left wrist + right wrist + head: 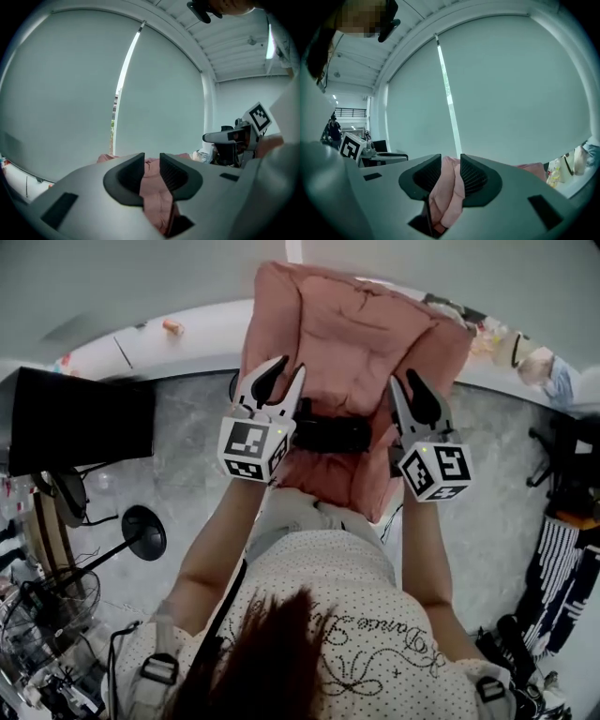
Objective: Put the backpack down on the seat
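I hold a pink backpack (347, 352) up in front of me, one gripper on each side of it. In the head view my left gripper (289, 367) bites its left edge and my right gripper (405, 381) its right edge. A black strap (333, 435) runs across the pack between them. In the left gripper view my left gripper (151, 164) is shut on a fold of the pink fabric (157, 201). The right gripper view shows my right gripper (450, 166) shut on bunched pink fabric (445, 197). No seat shows; the pack hides what lies below it.
A black box (80, 418) stands at the left, with a round black base (143, 531) on the grey floor (197, 456) near it. A white curved ledge (187, 334) runs behind. Cluttered things lie at the right (562, 521) and lower left (47, 615).
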`<state>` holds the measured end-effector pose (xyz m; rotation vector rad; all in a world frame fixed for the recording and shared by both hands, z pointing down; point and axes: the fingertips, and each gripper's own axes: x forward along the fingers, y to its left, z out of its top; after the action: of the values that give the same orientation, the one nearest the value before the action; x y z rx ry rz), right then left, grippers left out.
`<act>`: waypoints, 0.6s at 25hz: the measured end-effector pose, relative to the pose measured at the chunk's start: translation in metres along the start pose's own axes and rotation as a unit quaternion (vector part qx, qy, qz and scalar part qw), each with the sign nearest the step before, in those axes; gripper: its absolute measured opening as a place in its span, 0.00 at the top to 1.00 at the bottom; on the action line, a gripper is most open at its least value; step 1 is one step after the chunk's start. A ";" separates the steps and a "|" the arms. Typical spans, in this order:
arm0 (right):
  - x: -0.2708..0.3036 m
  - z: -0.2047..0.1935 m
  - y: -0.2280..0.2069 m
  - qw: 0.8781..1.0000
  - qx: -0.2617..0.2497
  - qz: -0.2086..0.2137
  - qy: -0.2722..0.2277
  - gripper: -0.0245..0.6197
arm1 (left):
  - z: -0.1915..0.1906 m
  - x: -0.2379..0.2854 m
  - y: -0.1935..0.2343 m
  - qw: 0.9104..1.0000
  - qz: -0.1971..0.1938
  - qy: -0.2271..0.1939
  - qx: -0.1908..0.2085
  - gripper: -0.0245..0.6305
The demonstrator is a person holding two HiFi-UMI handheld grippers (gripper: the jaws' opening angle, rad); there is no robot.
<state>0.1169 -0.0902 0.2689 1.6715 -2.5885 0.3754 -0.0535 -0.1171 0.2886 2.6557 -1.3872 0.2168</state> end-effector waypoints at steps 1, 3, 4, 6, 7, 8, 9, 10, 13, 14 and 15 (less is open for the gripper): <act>-0.001 0.008 -0.001 1.000 -0.007 0.000 -0.007 0.76 | 0.007 0.000 0.001 1.000 0.001 -0.008 0.003 0.82; -0.002 0.024 -0.004 1.000 -0.023 -0.002 -0.020 0.79 | 0.022 0.000 0.002 1.000 0.002 -0.024 0.010 0.87; -0.003 0.032 -0.005 0.999 -0.030 -0.003 -0.027 0.81 | 0.028 0.000 0.003 0.999 0.003 -0.031 0.014 0.89; -0.004 0.047 -0.006 0.998 -0.039 -0.004 -0.043 0.84 | 0.040 0.001 0.003 0.999 0.002 -0.041 0.021 0.91; -0.006 0.053 -0.005 0.998 -0.043 -0.003 -0.049 0.85 | 0.044 0.001 0.001 0.999 0.001 -0.044 0.023 0.91; -0.007 0.059 -0.004 0.998 -0.046 -0.001 -0.053 0.86 | 0.049 0.000 0.000 0.999 0.000 -0.046 0.024 0.92; -0.009 0.063 -0.002 0.997 -0.049 0.001 -0.055 0.88 | 0.053 -0.001 -0.001 0.999 -0.001 -0.048 0.025 0.93; -0.009 0.067 0.000 0.997 -0.053 0.004 -0.056 0.90 | 0.057 -0.002 -0.002 0.998 -0.003 -0.052 0.026 0.93; -0.007 0.080 0.009 0.996 -0.067 0.014 -0.065 0.94 | 0.067 -0.001 -0.003 0.998 -0.005 -0.059 0.031 0.95; -0.007 0.083 0.010 0.995 -0.070 0.016 -0.068 0.94 | 0.067 -0.001 -0.004 0.998 -0.006 -0.059 0.031 0.95; -0.008 0.085 0.011 0.995 -0.072 0.016 -0.071 0.94 | 0.067 0.000 -0.006 0.998 -0.007 -0.057 0.031 0.95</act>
<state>0.1190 -0.0978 0.1831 1.6664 -2.6709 0.0722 -0.0444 -0.1263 0.2225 2.7671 -1.4168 0.1094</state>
